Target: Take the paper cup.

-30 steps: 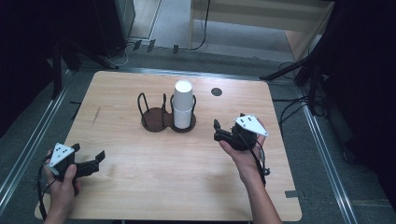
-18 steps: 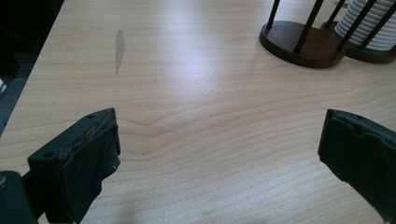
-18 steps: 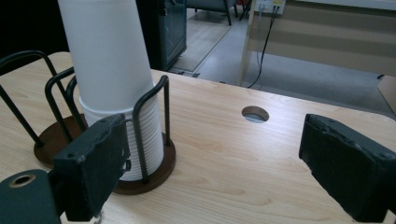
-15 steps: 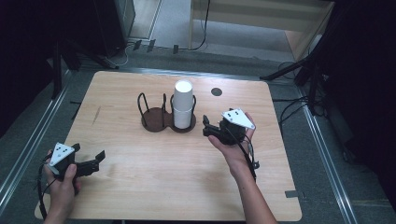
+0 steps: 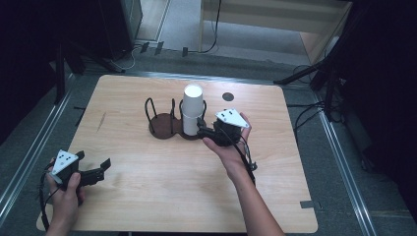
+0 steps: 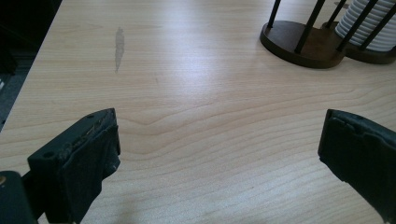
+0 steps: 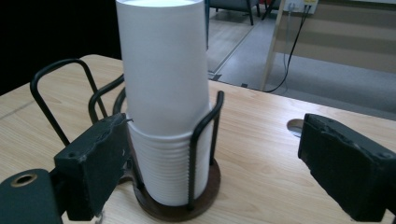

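Approaching step: right claw (image 5: pixel 202 129), jaws apart and empty, stood just beside the white cup stack (image 5: pixel 193 109) seated in the right ring of the wire holder (image 5: pixel 162 123). Left claw (image 5: pixel 98 169), jaws apart, rested on the bench (image 5: pixel 147 196) well apart from that holder. Next move, by judgement: bracket the top cup above the wires, then close.

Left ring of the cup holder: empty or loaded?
Empty. The left ring shows bare base; the white cup stack stands upright in the right ring.
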Demonstrator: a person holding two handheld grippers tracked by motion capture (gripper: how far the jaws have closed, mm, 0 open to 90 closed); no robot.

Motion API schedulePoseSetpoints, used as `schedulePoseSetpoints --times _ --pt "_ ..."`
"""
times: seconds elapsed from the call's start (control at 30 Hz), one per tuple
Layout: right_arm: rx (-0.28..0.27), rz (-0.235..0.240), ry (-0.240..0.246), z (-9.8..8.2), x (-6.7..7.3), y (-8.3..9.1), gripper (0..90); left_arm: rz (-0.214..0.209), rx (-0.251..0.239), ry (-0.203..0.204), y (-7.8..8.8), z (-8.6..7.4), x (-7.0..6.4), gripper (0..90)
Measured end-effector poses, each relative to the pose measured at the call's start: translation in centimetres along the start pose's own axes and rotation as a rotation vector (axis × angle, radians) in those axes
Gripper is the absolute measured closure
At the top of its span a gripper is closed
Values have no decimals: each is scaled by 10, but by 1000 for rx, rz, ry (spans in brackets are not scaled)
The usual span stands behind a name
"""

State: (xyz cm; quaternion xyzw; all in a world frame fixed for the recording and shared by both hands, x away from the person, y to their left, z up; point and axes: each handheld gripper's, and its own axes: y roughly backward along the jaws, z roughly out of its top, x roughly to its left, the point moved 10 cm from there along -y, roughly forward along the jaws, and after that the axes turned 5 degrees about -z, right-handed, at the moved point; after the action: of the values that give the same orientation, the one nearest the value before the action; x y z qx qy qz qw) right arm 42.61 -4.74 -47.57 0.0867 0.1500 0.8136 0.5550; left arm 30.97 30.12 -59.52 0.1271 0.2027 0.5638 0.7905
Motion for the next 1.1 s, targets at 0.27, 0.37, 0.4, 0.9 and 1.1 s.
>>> schedulePoseSetpoints --times 0.27,0.37,0.4,0.9,1.1 --pt "4 30 -16 8 15 -17 91 -7 1 3 0 0 0 0" --pt "2 35 -25 10 19 -22 91 -9 2 5 0 0 0 0" --pt "1 33 -25 11 19 -24 91 -9 3 5 0 0 0 0" --pt "15 17 -45 12 26 -43 123 -11 5 7 -1 0 0 0" --pt "11 23 -53 15 28 -49 131 -15 7 4 -1 0 0 0"
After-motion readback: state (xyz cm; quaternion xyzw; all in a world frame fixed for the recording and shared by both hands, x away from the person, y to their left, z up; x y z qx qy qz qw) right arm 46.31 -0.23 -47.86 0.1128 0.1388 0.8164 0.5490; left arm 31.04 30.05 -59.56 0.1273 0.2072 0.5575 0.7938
